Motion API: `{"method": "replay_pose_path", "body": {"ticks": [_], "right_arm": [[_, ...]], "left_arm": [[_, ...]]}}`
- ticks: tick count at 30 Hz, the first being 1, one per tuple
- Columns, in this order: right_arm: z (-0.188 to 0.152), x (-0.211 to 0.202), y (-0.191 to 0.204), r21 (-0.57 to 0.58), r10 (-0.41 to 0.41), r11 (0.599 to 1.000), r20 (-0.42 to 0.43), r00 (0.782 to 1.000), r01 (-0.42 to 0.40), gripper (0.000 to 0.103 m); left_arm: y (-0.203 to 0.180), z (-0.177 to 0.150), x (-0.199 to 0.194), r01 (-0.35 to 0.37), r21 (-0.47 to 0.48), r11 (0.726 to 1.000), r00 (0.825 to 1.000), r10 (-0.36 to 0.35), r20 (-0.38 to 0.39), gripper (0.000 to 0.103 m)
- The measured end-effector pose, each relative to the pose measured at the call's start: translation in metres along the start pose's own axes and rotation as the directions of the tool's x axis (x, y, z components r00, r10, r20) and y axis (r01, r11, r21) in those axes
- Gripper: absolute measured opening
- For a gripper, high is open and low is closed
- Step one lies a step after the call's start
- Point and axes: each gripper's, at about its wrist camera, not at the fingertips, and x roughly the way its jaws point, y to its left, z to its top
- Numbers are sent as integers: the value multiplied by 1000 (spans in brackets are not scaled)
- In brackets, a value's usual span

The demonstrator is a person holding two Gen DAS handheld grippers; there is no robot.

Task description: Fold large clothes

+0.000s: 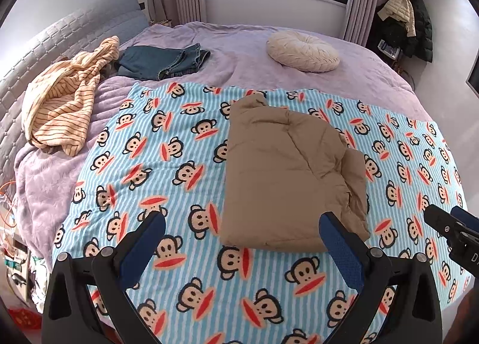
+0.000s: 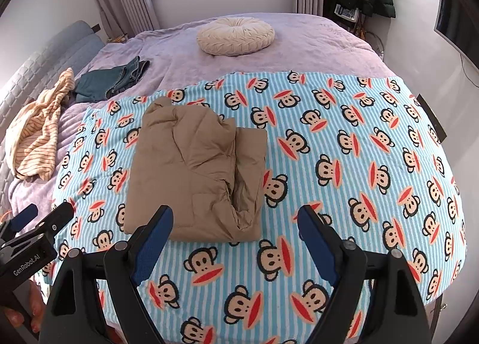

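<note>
Hand point(image 2: 21, 318) gripping left gripper point(image 2: 45, 218) appears only in right view

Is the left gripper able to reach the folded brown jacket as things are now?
Probably yes. The left gripper is open and holds nothing, and the brown jacket lies just ahead of it on the monkey blanket, with nothing between them.

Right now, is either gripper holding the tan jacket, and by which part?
Nothing is held. Both the left gripper and right gripper have open jaws, above the monkey blanket, short of the folded tan jacket.
</note>
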Motion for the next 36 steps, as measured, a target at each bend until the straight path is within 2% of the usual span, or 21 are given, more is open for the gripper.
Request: {"method": "replay_pose_path", "body": {"ticks": [36], "right_arm": [[1, 0, -1, -4, 3, 1000, 1, 1000, -3, 87]], "left_arm": [[-3, 4, 5, 18, 13, 1000, 1000, -18, -10, 103]]}}
